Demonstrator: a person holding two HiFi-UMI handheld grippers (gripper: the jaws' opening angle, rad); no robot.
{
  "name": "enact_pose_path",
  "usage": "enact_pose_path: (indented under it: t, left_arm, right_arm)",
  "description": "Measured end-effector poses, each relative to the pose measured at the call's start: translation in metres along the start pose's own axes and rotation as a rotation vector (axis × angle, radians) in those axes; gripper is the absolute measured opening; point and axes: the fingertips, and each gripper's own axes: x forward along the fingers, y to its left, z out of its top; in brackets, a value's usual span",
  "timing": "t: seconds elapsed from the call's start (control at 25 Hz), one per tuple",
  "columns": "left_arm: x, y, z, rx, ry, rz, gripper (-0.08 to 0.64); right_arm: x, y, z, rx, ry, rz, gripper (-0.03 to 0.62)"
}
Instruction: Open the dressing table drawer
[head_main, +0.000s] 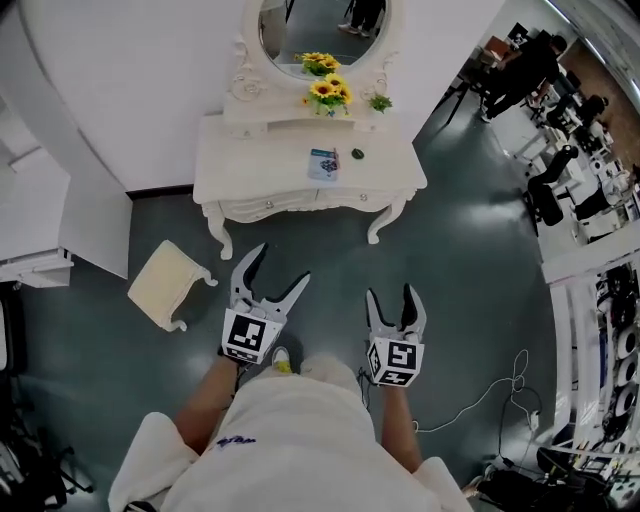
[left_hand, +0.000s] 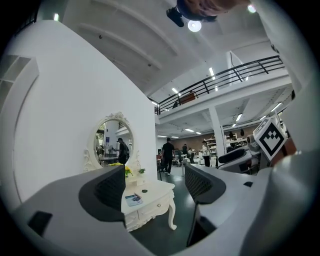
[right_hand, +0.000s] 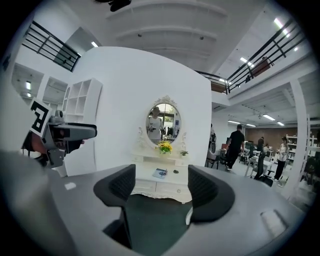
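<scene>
The white dressing table (head_main: 260, 160) stands against the wall ahead, with an oval mirror (head_main: 310, 25), sunflowers (head_main: 330, 92), a booklet (head_main: 323, 163) and a small dark object on top. Its front drawers (head_main: 300, 201) are closed, each with a small knob. My left gripper (head_main: 282, 264) and right gripper (head_main: 390, 293) hang over the floor well short of the table, both open and empty. The table (left_hand: 150, 200) shows between the jaws of the left gripper (left_hand: 155, 186). It also appears as the dressing table (right_hand: 160, 182) beyond the right gripper (right_hand: 161, 186).
A cream stool (head_main: 165, 285) sits on the dark floor left of the table. White shelving (head_main: 30, 235) stands at the far left. People (head_main: 525, 65) and workstations fill the right side. Cables (head_main: 500, 385) lie on the floor at right.
</scene>
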Motion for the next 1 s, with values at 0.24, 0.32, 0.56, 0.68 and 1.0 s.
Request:
enact_pose_path:
  t: [0.24, 0.32, 0.56, 0.68, 1.0]
  left_arm:
    - [0.053, 0.026, -0.014, -0.01, 0.027, 0.003, 0.359]
    - [0.073, 0.034, -0.02, -0.013, 0.034, 0.002, 0.359]
    - [0.164, 0.068, -0.041, -0.019, 0.061, 0.016, 0.357]
    - [0.218, 0.085, -0.046, -0.033, 0.078, 0.026, 0.359]
    - [0.34, 0.112, -0.04, -0.043, 0.102, 0.046, 0.357]
  right_arm:
    - [0.053, -0.018, -0.015, 0.015, 0.056, 0.003, 0.322]
    - [0.075, -0.027, -0.02, 0.02, 0.062, 0.004, 0.322]
    - [0.173, -0.067, -0.018, 0.028, 0.059, 0.024, 0.319]
    - [0.227, -0.091, -0.01, 0.007, 0.066, 0.049, 0.319]
    - [0.339, -0.17, 0.022, -0.012, 0.053, 0.075, 0.319]
